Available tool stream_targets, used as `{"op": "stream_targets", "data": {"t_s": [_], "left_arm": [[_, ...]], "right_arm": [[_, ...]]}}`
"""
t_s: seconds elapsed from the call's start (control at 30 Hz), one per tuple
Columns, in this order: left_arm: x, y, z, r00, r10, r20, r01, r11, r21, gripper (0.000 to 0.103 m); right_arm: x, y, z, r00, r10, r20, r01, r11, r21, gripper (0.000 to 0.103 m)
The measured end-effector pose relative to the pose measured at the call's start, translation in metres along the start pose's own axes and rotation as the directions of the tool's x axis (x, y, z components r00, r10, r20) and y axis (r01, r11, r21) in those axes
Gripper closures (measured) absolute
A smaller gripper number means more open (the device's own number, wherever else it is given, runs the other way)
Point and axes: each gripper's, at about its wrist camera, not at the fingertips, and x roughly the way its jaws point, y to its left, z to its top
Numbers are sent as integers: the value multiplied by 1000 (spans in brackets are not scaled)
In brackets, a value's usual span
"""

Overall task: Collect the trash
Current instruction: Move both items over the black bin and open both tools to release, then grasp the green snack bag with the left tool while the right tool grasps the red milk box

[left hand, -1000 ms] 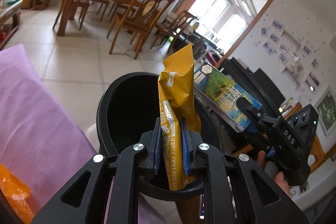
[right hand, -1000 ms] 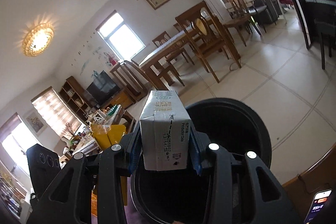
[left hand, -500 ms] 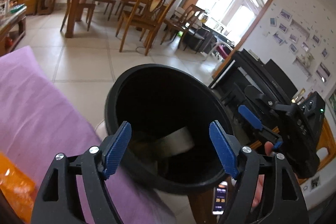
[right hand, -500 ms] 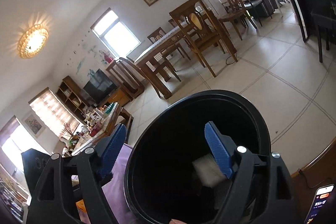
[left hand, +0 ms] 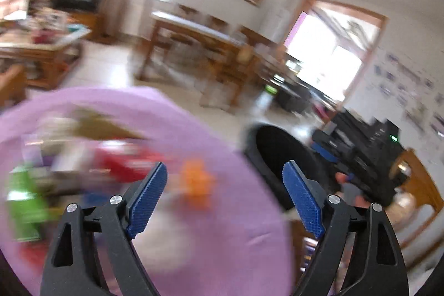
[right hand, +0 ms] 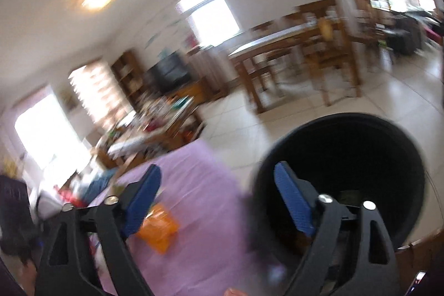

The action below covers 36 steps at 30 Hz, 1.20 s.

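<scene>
Both views are motion-blurred. My left gripper (left hand: 224,185) is open and empty above the purple tablecloth (left hand: 227,246). Ahead of it lie an orange wrapper (left hand: 195,182), a red packet (left hand: 122,162) and a green item (left hand: 23,201). The black trash bin (left hand: 277,154) stands to its right at the table edge. My right gripper (right hand: 217,192) is open and empty, between the purple cloth (right hand: 199,212) and the bin (right hand: 347,171). An orange wrapper (right hand: 161,230) lies under its left finger. The right gripper also shows in the left wrist view (left hand: 355,157).
A cluttered wooden side table (left hand: 41,46) stands at the far left. A dining table with chairs (right hand: 291,57) stands across the tiled floor. More blurred items lie at the cloth's far left (right hand: 83,190). A phone (right hand: 417,279) lies at the lower right.
One second ago the left gripper held a yellow packet and the right a carton over the bin. Both opened and dropped them in. Now both grippers have swung left toward the table.
</scene>
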Motion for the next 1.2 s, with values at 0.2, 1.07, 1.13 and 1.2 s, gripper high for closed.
{"op": "stream_targets", "data": {"t_s": [0.2,1.07,1.13,1.2], "left_arm": [[-66,110,-9,974,224,-34,-226,963,-143,16],[-9,210,-38,990,-38,-133,-26,892,-451,64],[-19,207,-35,995,-20,-97,-24,899,-437,67],[-33,198,-28,999,0,-41,-17,916,-400,67]], "right_arm": [[59,90,-24,972,134,-195,-169,971,-172,10],[145,153,-62,886,105,-451,-275,902,-331,54],[134,152,-57,893,141,-427,-287,909,-301,54],[120,148,-49,902,191,-388,-303,919,-253,54]]}}
